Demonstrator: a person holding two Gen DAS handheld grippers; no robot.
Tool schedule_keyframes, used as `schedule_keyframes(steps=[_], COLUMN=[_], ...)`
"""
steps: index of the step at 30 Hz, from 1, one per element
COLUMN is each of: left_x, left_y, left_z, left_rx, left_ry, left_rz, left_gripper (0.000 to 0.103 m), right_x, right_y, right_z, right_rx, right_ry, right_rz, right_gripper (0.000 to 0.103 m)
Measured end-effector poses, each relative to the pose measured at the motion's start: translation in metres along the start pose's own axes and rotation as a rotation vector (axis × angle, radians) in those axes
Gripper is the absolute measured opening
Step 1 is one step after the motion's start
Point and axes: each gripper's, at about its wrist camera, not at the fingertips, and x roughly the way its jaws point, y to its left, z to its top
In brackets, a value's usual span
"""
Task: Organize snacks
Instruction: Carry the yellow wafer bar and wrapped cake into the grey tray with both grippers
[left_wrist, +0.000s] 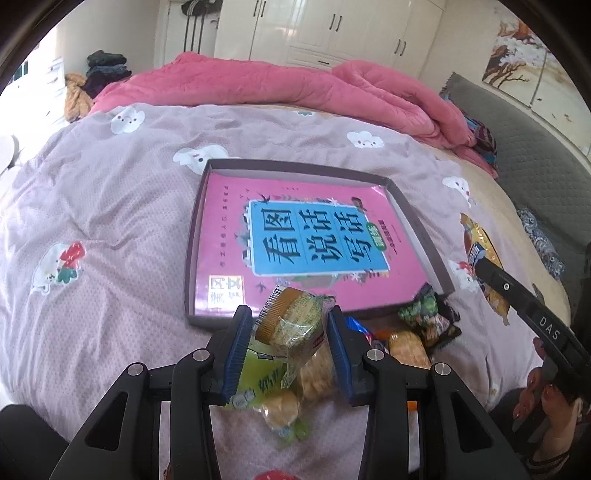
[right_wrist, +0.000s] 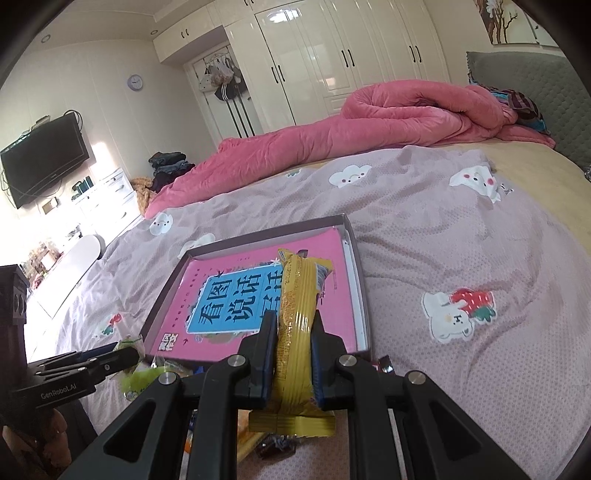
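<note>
A shallow dark tray (left_wrist: 413, 218) lies on the bed with a pink book (left_wrist: 236, 206) inside it. My left gripper (left_wrist: 290, 325) is shut on a clear-wrapped cake snack (left_wrist: 291, 321) just above the tray's near edge. My right gripper (right_wrist: 294, 328) is shut on a yellow snack packet (right_wrist: 297, 332) and holds it upright over the tray's (right_wrist: 354, 266) near right corner. The right gripper (left_wrist: 480, 267) also shows in the left wrist view with the packet (left_wrist: 480, 240). The left gripper's fingers (right_wrist: 110, 356) show in the right wrist view.
Loose snacks lie on the lilac bedspread below the tray: a green bag (left_wrist: 266, 380), a dark green packet (left_wrist: 428, 317) and an orange one (left_wrist: 406, 343). A pink quilt (left_wrist: 295, 85) is bunched at the far side. A grey headboard (right_wrist: 532, 88) stands on the right.
</note>
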Motion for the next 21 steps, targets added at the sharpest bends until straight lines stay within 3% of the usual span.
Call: schedule_keyframes(steps=[21], left_x=[0.032], left_y=[0.031], left_z=[0.034], left_rx=[-0.084], left_ry=[-0.026], left_rz=[0.048], left_gripper=[0.043], right_x=[0.040], right_y=[-0.008], right_z=[0.023], right_rx=[-0.015], right_ry=[0.003], right_rz=[0.016], right_gripper=[0.017])
